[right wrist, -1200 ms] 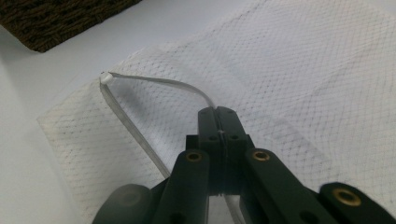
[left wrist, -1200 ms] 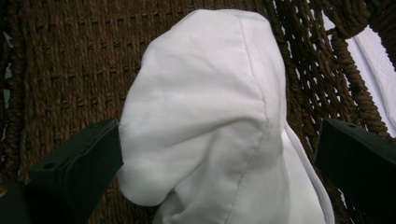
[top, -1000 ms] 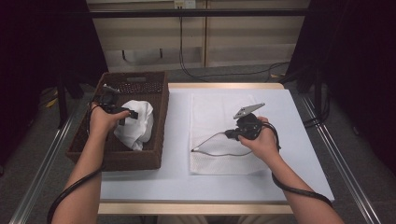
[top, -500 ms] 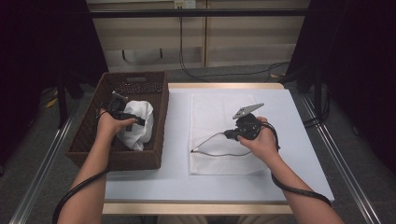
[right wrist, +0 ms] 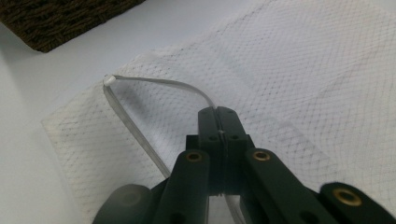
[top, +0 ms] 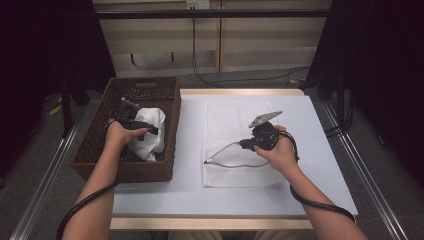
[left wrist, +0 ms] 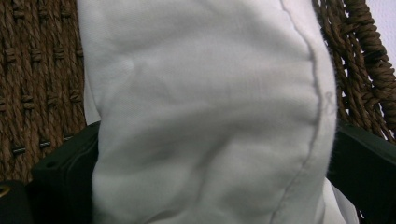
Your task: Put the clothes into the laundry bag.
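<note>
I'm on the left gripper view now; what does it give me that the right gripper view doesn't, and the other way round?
Left gripper view: white cloth bunched between the left gripper jaws, with the woven basket wall behind it.

Right gripper view: the right gripper jaws shut on the zipper strip of a flat white mesh bag lying on the pale table.

Shared: brown basket weave, which sits at the top left corner of the right gripper view.

white cloth [top: 150, 131], brown woven basket [top: 98, 140], white mesh bag [top: 235, 140]
</note>
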`<action>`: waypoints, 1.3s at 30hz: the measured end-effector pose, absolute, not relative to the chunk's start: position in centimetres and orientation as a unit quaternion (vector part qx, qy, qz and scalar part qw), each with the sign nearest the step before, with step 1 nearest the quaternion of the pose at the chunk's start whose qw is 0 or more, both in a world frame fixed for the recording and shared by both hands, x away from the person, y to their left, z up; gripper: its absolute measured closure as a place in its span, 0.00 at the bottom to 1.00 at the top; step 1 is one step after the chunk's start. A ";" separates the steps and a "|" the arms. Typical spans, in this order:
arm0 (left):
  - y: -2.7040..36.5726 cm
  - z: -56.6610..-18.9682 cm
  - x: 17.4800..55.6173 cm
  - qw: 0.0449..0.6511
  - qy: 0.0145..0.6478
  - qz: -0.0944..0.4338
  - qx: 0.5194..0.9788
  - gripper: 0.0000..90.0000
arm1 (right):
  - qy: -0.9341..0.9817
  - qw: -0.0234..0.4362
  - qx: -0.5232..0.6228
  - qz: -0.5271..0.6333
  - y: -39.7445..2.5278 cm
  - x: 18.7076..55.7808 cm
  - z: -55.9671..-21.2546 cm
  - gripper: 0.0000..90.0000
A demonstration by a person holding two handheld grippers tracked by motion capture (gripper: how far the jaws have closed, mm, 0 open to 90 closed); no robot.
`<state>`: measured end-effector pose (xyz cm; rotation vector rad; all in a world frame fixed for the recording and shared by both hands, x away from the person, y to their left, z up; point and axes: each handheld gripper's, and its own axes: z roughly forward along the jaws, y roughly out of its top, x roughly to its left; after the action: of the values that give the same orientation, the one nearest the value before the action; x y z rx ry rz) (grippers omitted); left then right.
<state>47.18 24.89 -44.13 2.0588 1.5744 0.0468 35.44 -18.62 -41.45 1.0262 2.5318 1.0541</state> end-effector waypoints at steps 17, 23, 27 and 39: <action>23.1 -44.7 47.4 0.243 0.601 0.028 0.761 0.00 | 0.860 0.106 0.345 0.360 -18.6 35.3 -41.5 1.00; 22.4 -45.4 47.1 0.212 0.577 0.054 0.787 0.01 | 0.860 0.105 0.344 0.362 -18.4 35.3 -41.6 1.00; 22.0 -45.2 47.0 0.186 0.574 0.078 0.794 0.10 | 0.860 0.110 0.348 0.357 -18.3 35.3 -41.5 1.00; 22.3 -44.4 46.6 0.191 0.592 0.061 0.781 0.61 | 0.860 0.104 0.348 0.359 -18.5 35.3 -41.6 1.00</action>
<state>46.57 22.32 -44.37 2.1931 1.6640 0.1706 35.30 -18.53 -41.56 1.0269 2.5351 1.0575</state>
